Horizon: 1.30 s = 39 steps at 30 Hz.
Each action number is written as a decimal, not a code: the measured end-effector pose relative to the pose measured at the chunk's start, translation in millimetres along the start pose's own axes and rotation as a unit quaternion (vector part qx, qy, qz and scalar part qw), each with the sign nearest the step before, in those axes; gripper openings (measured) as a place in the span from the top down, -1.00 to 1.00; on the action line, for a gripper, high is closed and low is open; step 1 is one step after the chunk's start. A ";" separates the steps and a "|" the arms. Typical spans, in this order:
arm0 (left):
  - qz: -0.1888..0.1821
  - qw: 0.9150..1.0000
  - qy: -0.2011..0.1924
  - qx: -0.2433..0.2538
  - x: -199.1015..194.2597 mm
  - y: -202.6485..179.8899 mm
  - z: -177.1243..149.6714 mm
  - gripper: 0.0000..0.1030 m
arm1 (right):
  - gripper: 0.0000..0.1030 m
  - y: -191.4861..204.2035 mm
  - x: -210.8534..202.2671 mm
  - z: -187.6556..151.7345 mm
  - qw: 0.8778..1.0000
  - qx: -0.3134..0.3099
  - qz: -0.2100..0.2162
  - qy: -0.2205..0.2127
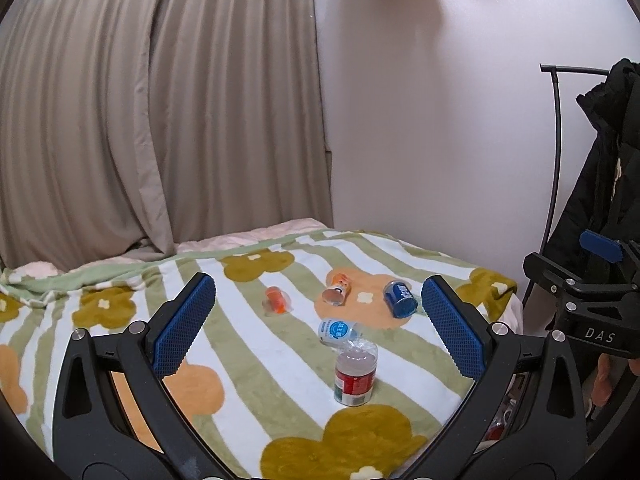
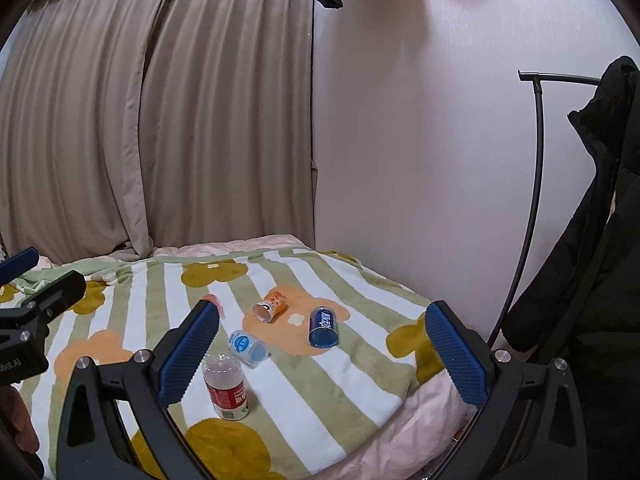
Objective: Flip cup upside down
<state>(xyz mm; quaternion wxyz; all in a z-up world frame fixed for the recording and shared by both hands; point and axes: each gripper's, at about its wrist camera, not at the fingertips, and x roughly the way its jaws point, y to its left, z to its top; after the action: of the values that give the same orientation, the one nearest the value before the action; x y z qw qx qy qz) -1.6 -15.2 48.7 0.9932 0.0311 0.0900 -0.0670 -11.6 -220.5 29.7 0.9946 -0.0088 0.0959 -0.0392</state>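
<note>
"DAS" is printed in white on the black body of the right gripper (image 1: 599,312); cup labels are illegible

I see five small cups on the striped flower blanket (image 1: 280,364). Nearest me, the red cup (image 1: 355,374), clear with a red label, stands with its closed end up. Just behind it the pale blue cup (image 1: 337,330) lies on its side. Farther off, the orange cup (image 1: 338,290) lies with its mouth toward me; the dark blue cup (image 1: 400,299) lies to its right, and a clear cup (image 1: 276,300) holding something orange lies to its left.
</note>
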 end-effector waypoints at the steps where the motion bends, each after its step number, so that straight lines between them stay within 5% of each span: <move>1: 0.000 1.000 0.000 0.000 0.6 0.0 -0.4 -0.99 | -1.00 -0.2 -0.8 -0.4 1.000 -0.001 -0.001 0.000; 28: -0.012 1.000 0.000 -0.005 9.8 -6.0 -2.7 -0.99 | -1.00 -4.6 0.0 -0.9 1.000 0.010 -0.020 0.002; 39: 0.009 1.000 -0.009 0.000 4.8 -7.8 -6.8 -0.99 | -1.00 -6.5 -1.5 -1.6 1.000 0.012 -0.021 0.000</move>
<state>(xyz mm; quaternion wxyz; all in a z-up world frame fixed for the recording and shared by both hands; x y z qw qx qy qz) 0.7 -23.1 40.8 0.9946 0.0308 0.0803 -0.0583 -13.9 -226.8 28.6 0.9935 0.0009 0.0954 -0.0616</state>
